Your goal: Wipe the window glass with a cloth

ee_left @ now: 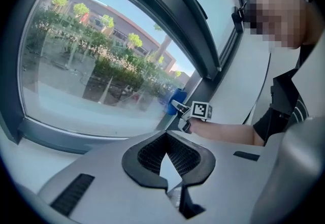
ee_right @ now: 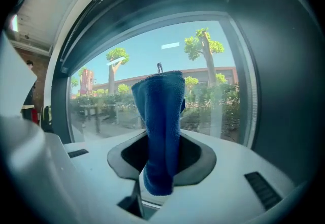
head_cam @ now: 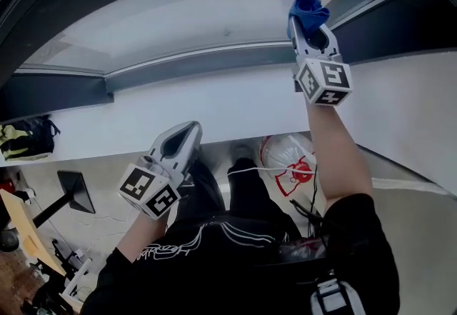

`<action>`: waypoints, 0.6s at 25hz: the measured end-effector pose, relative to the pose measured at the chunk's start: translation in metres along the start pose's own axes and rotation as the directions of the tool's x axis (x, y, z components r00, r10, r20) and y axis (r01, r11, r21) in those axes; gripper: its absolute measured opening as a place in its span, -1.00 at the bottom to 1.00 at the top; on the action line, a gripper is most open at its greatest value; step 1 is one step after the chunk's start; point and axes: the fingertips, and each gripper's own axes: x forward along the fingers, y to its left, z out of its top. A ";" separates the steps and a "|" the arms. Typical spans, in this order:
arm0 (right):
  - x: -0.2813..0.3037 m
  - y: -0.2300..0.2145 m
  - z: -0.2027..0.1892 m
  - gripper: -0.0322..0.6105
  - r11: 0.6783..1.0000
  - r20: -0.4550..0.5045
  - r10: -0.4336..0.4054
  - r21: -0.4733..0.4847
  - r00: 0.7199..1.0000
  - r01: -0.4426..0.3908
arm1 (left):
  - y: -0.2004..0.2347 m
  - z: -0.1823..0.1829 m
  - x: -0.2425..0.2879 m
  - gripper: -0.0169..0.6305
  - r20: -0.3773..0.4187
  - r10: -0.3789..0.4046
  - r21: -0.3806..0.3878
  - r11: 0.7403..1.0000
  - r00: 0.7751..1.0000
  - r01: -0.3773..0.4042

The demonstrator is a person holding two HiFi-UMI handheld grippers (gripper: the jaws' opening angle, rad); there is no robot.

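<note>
Jaws of our right gripper [head_cam: 310, 29] clamp the blue cloth [head_cam: 308, 11] at 1 o'clock, close to the window glass [head_cam: 193, 17]; left gripper [head_cam: 180, 141] at 7 o'clock, jaws closed, empty. We judge wiping under way; next move needs firm contact and sweeping strokes.

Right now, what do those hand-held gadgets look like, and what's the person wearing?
The left gripper and right gripper are pale grey shells with black textured pads; each carries a white cube with black square markers. The person wears a black short-sleeved top with white stripes.
</note>
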 end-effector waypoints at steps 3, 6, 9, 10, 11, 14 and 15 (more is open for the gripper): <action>-0.010 -0.037 -0.006 -0.61 0.996 -0.003 -0.075 0.044 0.997 0.075 | -0.012 -0.005 0.014 -0.93 -0.008 -0.013 0.001 1.000 1.000 0.013; -0.015 -0.065 -0.012 -0.61 0.989 -0.006 -0.135 0.064 0.991 0.135 | -0.020 -0.011 0.024 -0.93 -0.016 -0.024 0.002 1.000 1.000 0.024; -0.015 -0.079 -0.016 -0.61 0.982 -0.004 -0.173 0.078 0.985 0.173 | -0.023 -0.017 0.030 -0.93 -0.030 -0.029 0.003 1.000 0.999 0.029; -0.015 -0.082 -0.016 -0.61 0.981 -0.002 -0.180 0.079 0.984 0.180 | -0.024 -0.020 0.031 -0.93 -0.037 -0.030 0.003 1.000 0.999 0.030; -0.016 -0.085 -0.016 -0.61 0.980 0.000 -0.186 0.078 0.983 0.185 | -0.025 -0.023 0.032 -0.93 -0.043 -0.030 0.003 1.000 0.999 0.030; -0.016 -0.090 -0.017 -0.61 0.976 0.005 -0.200 0.089 0.980 0.199 | -0.025 -0.026 0.033 -0.93 -0.045 -0.025 -0.003 1.000 0.999 0.025; -0.017 -0.092 -0.018 -0.61 0.974 0.005 -0.203 0.098 0.979 0.202 | -0.025 -0.026 0.034 -0.93 -0.043 -0.025 -0.004 1.000 0.999 0.025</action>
